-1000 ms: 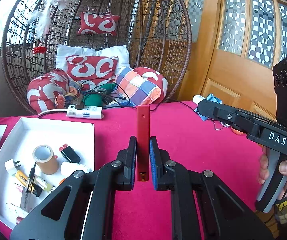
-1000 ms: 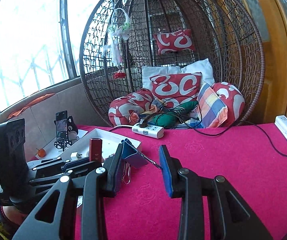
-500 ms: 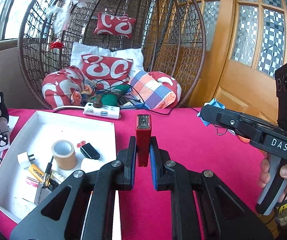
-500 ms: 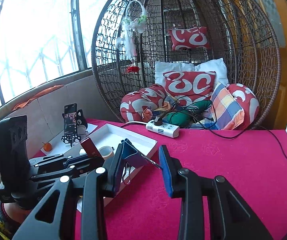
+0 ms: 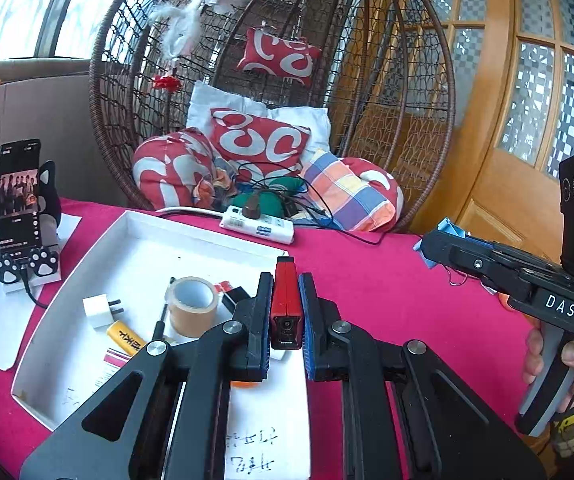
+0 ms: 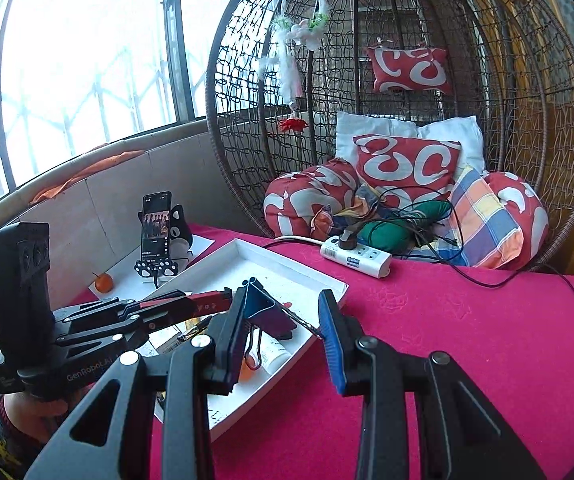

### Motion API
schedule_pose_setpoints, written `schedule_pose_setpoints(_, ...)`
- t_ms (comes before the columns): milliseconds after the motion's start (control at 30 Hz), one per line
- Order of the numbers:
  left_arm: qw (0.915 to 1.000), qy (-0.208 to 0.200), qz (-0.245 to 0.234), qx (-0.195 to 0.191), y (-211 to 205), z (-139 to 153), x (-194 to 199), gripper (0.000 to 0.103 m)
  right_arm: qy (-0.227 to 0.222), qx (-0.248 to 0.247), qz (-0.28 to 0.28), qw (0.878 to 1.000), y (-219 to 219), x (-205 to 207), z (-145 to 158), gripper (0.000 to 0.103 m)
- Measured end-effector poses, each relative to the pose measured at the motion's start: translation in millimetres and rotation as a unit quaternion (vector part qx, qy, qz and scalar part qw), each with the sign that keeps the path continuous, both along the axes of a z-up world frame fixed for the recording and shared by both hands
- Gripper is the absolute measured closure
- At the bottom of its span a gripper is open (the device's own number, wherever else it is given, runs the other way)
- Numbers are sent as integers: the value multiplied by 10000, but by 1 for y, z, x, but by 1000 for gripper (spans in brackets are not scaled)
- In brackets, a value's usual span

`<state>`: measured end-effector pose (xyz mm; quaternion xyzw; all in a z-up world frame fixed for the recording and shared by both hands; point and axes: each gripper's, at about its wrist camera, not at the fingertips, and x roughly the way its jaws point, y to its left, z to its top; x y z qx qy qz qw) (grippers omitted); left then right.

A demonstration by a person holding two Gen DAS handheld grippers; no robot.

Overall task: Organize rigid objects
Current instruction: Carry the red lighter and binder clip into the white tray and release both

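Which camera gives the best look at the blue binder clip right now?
The right wrist view. The blue binder clip sits large and close between the right gripper's fingers, its folded body and wire handles clear. The left wrist view shows only a small blue bit of it at that gripper's tip.

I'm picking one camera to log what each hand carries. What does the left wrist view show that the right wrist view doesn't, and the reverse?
Only the left wrist view shows the roll of brown tape, the white plug adapter and the wooden door. Only the right wrist view shows the blue binder clip in the right gripper, plus the small orange fruit. Both show the white tray, the red bar-shaped item clamped in the left gripper, the phone on its stand and the power strip.
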<state>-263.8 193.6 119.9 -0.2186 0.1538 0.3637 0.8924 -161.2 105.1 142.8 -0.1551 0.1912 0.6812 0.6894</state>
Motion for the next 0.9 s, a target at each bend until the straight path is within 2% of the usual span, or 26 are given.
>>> schedule_pose_setpoints(367, 9937, 308, 1072, -146, 45, -22, -47, 91, 218, -480, 170, 9985, 53, -11, -28, 69)
schedule_pose_setpoints(733, 9907, 555, 1156, -462, 57, -46, -44, 91, 408, -1135, 269, 9923, 113, -35, -83, 67)
schedule_pose_setpoints(767, 9896, 575, 1218, -496, 57, -48, -45, 85, 326, -1171, 280, 9922, 116, -39, -88, 67)
schedule_pose_setpoints(800, 9886, 582, 1280, -542, 59, -49, -46, 66, 250, -1194, 282, 9921, 117, -42, -91, 60)
schedule_pose_setpoints(833, 9874, 573, 1352, -584, 59, -50, -48, 53, 160, -1184, 240, 9925, 117, -45, -94, 41)
schedule_pose_setpoints(867, 9857, 573, 1470, -599, 60, -51, -51, 32, 70, -1150, 186, 9932, 114, -47, -95, 29)
schedule_pose_setpoints(900, 9843, 577, 1557, -593, 61, -51, -53, 21, -13, -1103, 124, 9938, 112, -49, -96, 16)
